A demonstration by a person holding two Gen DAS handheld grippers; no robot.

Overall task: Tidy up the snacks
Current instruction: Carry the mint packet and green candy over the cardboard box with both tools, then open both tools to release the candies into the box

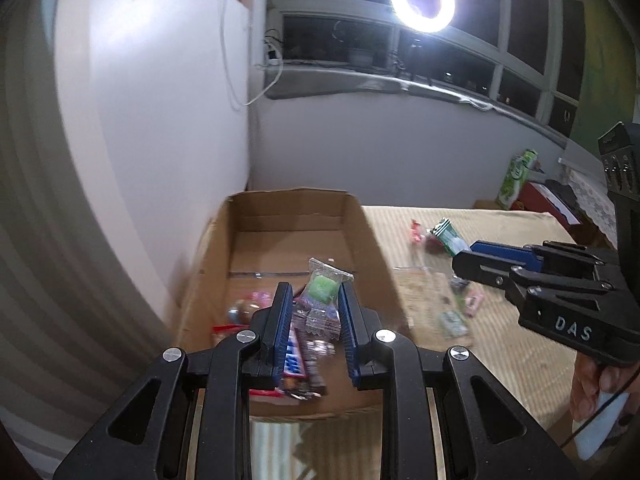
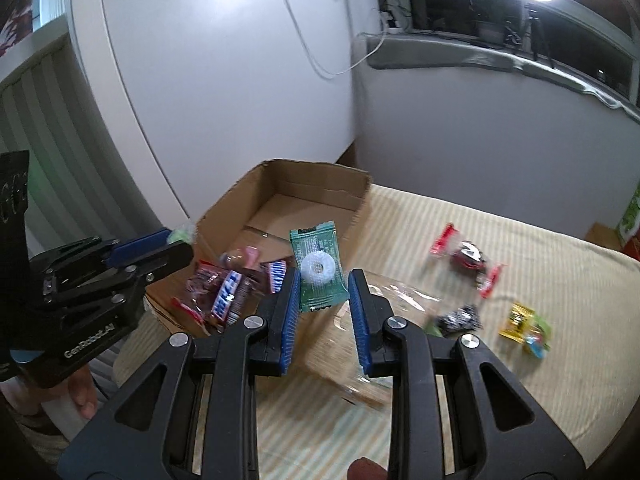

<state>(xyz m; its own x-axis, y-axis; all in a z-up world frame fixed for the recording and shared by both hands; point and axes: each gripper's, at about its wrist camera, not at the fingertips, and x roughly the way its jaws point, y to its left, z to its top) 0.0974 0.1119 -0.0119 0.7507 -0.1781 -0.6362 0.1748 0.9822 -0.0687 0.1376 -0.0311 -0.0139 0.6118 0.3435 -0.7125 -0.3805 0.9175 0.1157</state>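
On the striped surface (image 2: 460,360), a cardboard box (image 2: 324,184) is standing by the wall. The right hand-held gripper (image 2: 323,280) is pinching a green mint packet (image 2: 318,268), long axis upright. The left hand-held gripper (image 1: 312,300) is clamping a clear-wrapped green candy (image 1: 322,286) upright over the box.

Box (image 1: 360,220): plain brown corrugated cardboard, matt, edges rough-torn. Tablecloth (image 2: 520,360): woven cloth, ribbed, matt beige. Left gripper (image 1: 314,304): black matt plastic, bright metal screws, ribbed blue pads (image 1: 282,320). Green candy (image 1: 322,286): clear glossy film. Mint (image 2: 318,270): printed green wrapper, slight sheen. Yellow candy (image 2: 516,320): shiny foil.
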